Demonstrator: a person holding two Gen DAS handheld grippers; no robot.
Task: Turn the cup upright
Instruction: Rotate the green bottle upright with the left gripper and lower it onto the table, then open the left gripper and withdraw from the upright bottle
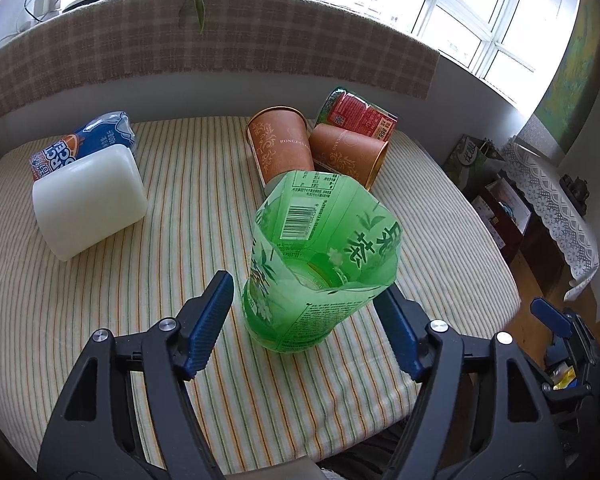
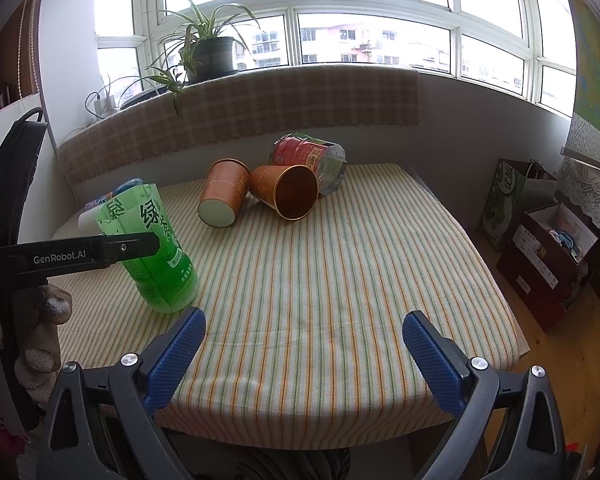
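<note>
The green cut-off bottle cup (image 1: pixel 320 264) is standing upright, open end up, on the striped cloth of the desk (image 1: pixel 100 300), between the spread fingers of the left tongs (image 1: pixel 306 322), which are gaping and gripping nothing. The right tongs (image 2: pixel 304 354) are hovering empty and wide open over the desk's near edge. The thin, crinkly plastic wall is likely flexing under pressure, so any squeeze should stay gentle and low, near the stiffer base. Behind, two brown paper cups (image 1: pixel 284 146) and a red-labelled bottle cup (image 1: pixel 356 114) are lying on their sides, touching; the paper ones look smooth, tapered and rigid-rimmed.
</note>
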